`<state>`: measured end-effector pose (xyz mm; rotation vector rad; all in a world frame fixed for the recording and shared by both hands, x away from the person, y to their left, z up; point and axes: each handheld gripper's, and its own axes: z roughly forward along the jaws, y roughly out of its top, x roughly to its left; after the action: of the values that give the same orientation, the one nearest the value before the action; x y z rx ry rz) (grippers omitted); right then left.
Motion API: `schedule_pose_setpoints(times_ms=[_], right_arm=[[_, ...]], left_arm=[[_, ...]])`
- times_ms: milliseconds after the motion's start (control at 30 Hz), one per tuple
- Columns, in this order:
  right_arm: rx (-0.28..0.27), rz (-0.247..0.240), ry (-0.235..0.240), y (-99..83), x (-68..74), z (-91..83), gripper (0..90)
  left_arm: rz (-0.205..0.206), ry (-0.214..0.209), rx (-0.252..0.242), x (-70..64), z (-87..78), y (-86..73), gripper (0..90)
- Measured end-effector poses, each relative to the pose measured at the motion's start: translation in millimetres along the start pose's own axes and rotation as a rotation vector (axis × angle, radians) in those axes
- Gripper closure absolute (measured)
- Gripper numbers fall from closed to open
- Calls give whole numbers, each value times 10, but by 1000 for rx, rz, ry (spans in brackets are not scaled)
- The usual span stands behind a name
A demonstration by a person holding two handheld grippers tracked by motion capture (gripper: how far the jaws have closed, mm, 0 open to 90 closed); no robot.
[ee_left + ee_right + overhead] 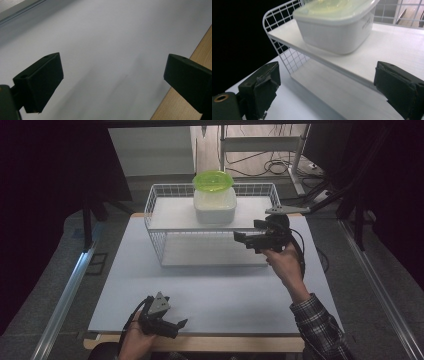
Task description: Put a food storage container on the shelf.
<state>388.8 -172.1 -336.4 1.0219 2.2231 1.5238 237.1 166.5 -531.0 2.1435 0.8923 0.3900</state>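
White container (215,204) with green bowl (213,180) stacked on top, set on wire rack (159,195) upper shelf; right gripper (246,239) held beside rack, jaws apart, likely for grasp. Left gripper (172,326) parked away from rack, jaws apart.

A white board (215,290) covered a wooden table (200,343). Grey floor (55,265) lay around it, with metal rails (62,302) along both sides. Behind stood a metal-legged desk (260,145) above tangled cables (272,167); dark drapes (45,180) flanked the scene.

Glossy plastic container (215,205) on white wire rack (160,242).
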Motion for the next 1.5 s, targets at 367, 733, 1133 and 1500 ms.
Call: schedule_pose_setpoints(times_ms=[367, 733, 1133, 1500], right_arm=[[11, -38, -4, -300, 38, 27, 49], [39, -74, -54, -586, 79, 11, 34], [50, -95, -44, -882, 116, -83, 20], [86, -98, -44, -1112, 182, -176, 25]], left_arm=[[8, 8, -9, -2, -6, -1, 16], [16, -1, -7, -10, -3, -1, 16], [15, -7, -5, -6, -3, -4, 17], [13, -5, -6, -4, 2, -5, 17]])
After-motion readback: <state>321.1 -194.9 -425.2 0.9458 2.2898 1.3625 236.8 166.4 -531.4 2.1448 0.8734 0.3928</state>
